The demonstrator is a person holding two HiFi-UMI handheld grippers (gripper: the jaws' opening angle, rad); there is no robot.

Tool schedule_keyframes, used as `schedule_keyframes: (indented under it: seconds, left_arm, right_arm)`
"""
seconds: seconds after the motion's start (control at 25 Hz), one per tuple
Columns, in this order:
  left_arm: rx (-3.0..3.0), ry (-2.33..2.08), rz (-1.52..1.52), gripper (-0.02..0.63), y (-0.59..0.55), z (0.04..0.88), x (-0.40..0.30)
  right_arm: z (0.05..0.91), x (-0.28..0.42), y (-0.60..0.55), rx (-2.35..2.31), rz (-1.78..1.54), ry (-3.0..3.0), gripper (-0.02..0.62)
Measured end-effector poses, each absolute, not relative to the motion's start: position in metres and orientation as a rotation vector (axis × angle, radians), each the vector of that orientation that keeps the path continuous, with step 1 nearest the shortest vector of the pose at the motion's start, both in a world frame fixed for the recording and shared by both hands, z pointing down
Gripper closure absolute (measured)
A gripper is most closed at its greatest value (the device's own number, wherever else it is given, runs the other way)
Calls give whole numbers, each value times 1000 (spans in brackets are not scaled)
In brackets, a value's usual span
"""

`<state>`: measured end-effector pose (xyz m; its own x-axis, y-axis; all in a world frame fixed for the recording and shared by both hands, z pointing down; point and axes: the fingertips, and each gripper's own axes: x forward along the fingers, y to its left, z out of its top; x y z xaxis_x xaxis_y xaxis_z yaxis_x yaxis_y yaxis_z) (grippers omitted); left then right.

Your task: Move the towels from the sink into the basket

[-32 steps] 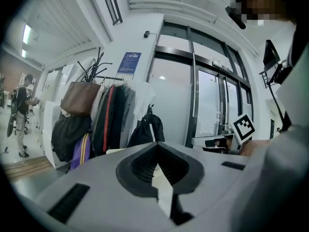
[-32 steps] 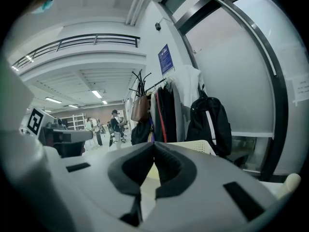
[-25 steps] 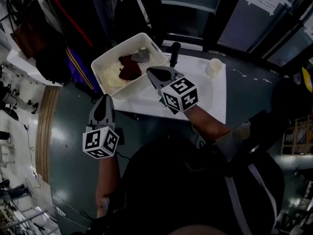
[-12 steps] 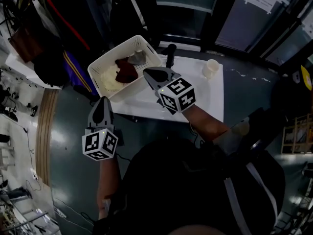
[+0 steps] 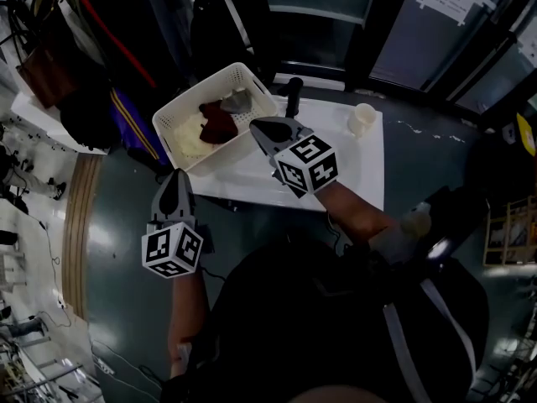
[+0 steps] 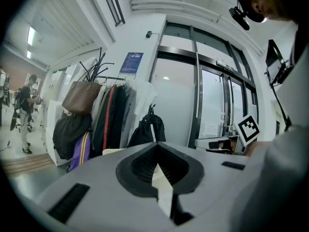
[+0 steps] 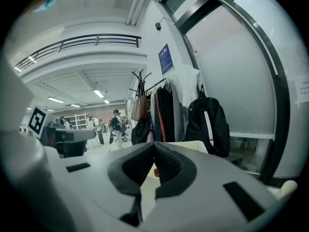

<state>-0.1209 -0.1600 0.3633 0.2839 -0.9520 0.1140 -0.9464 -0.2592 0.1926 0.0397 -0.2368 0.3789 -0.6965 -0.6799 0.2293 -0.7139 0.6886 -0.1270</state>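
Observation:
A white slotted basket [image 5: 172,112] stands at the left end of the white sink counter [image 5: 357,170]. Three towels lie in it: a cream towel [image 5: 190,136], a dark red towel [image 5: 220,121] and a grey towel [image 5: 238,101]. My right gripper [image 5: 257,125] hovers over the counter just right of the basket's near corner, shut with nothing in it; its own view shows the jaws [image 7: 154,146] meeting in front of the basket's rim [image 7: 190,146]. My left gripper [image 5: 177,176] hangs lower, off the counter's front left, also shut and empty [image 6: 157,146]. The right gripper and arm cover the basin.
A black faucet [image 5: 293,96] rises at the counter's back edge and a white cup [image 5: 362,117] stands at its far right. Coats and bags [image 5: 101,65] hang on a rack left of the basket. Glass doors [image 5: 419,32] close off the back.
Nothing has visibly changed beyond a slight shift of the head view; both grippers keep their places and stay shut.

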Motion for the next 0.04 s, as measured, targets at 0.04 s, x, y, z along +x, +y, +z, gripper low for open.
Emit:
schedule_keyframes:
  seconds: [0.04]
  left_arm:
    - [2326,-1761,-39,603,-160,362,-122]
  right_arm:
    - [379,40,-237,1137,308,-2733,588]
